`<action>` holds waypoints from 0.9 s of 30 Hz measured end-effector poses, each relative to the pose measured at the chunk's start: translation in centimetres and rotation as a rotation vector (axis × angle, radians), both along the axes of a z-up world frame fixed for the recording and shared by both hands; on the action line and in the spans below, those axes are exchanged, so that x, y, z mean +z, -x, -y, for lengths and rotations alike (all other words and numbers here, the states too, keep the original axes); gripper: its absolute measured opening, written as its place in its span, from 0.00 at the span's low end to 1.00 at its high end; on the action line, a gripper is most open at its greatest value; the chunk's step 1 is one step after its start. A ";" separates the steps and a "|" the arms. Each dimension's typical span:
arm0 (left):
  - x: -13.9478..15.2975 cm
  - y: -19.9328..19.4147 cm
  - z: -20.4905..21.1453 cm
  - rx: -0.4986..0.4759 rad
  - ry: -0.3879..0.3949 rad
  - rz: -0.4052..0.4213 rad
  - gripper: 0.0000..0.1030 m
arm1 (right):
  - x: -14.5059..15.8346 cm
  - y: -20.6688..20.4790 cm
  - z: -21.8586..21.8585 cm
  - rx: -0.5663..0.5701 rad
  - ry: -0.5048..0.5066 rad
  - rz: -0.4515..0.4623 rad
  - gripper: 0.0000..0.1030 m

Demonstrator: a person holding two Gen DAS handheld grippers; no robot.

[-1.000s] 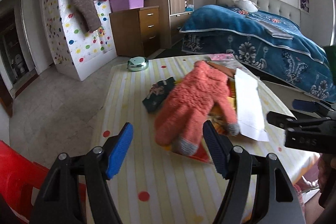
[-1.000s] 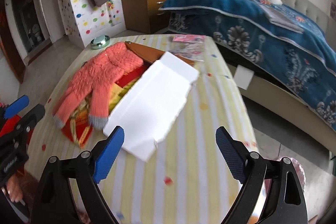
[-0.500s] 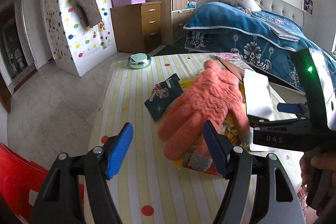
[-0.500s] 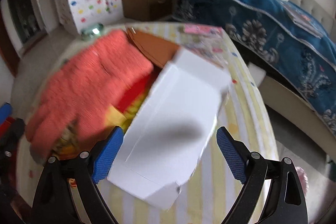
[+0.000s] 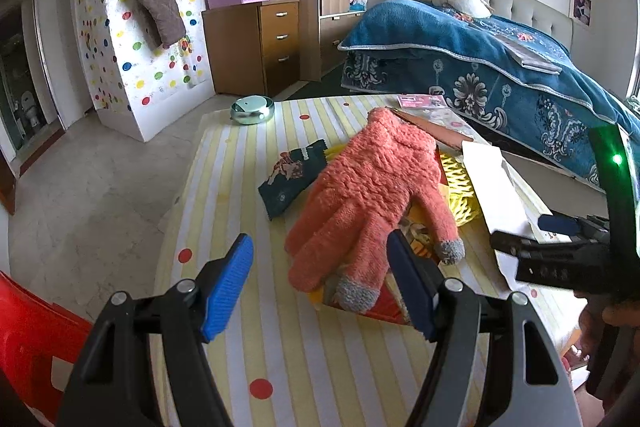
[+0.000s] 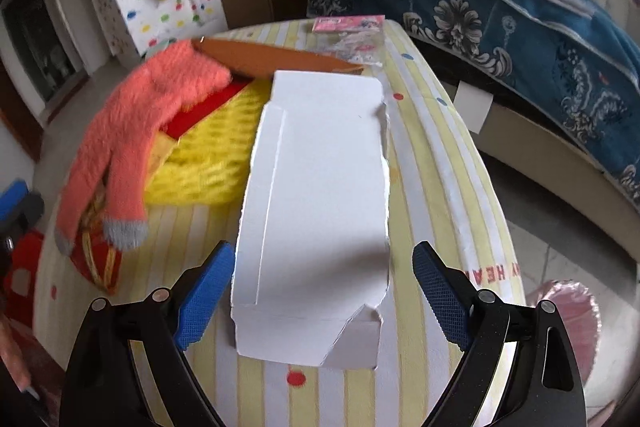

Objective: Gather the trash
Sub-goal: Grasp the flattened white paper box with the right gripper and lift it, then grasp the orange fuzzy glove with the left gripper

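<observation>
Trash on the striped table (image 6: 432, 131): my left gripper (image 5: 320, 279) gapes empty before the orange glove (image 5: 372, 187), my right gripper (image 6: 324, 291) straddles the torn white carton (image 6: 320, 187) wide open, untouching; advise lowering squarely, pinching its near edge.

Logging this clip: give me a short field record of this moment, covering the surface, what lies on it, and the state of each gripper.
surface: table with a yellow-striped, dotted cloth
likely trash: flattened white carton, dark green snack wrapper, pink packet
other items: coral knit glove lying over a red and yellow pile, round metal tin
left gripper: open, fingers either side of the glove's fingertips
right gripper: open, straddling the carton's near end
held: nothing
</observation>
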State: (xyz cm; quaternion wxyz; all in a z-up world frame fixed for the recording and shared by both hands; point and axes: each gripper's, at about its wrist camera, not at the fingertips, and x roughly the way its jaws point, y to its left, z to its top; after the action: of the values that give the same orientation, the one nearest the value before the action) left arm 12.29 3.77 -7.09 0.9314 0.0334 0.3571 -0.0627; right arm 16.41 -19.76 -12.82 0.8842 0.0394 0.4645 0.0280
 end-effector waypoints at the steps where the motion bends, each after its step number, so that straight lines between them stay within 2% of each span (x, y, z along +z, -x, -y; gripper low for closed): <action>1: 0.0 0.0 0.0 0.001 -0.001 -0.002 0.66 | 0.0 -0.2 -0.1 -0.003 -0.009 0.000 0.87; 3: -0.1 0.0 0.0 0.003 -0.002 -0.005 0.66 | -0.1 -1.1 -0.3 -0.010 -0.045 -0.002 0.87; 8: -0.3 0.0 0.3 -0.001 -0.011 -0.013 0.66 | 0.1 -1.7 -1.5 -0.013 -0.045 0.005 0.88; 11: -0.4 0.1 0.4 -0.004 -0.012 -0.020 0.66 | -0.1 -1.8 -2.3 0.008 0.020 0.000 0.88; 12: -0.4 0.1 0.4 -0.006 -0.013 -0.020 0.66 | -0.1 -1.4 -2.7 0.021 0.064 0.004 0.86; 17: -0.6 0.1 0.3 -0.004 -0.028 -0.029 0.66 | 0.7 0.4 -2.4 0.038 0.098 0.052 0.82; 27: -0.9 -0.4 0.8 -0.046 -0.009 -0.041 0.66 | 3.3 3.6 -0.6 0.061 0.059 0.126 0.82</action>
State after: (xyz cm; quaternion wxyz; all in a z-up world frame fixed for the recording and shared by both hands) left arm 12.73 2.95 -8.03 0.9220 0.0448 0.3756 -0.0832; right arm 12.81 -19.14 -9.50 0.9112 -0.0025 0.4097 0.0436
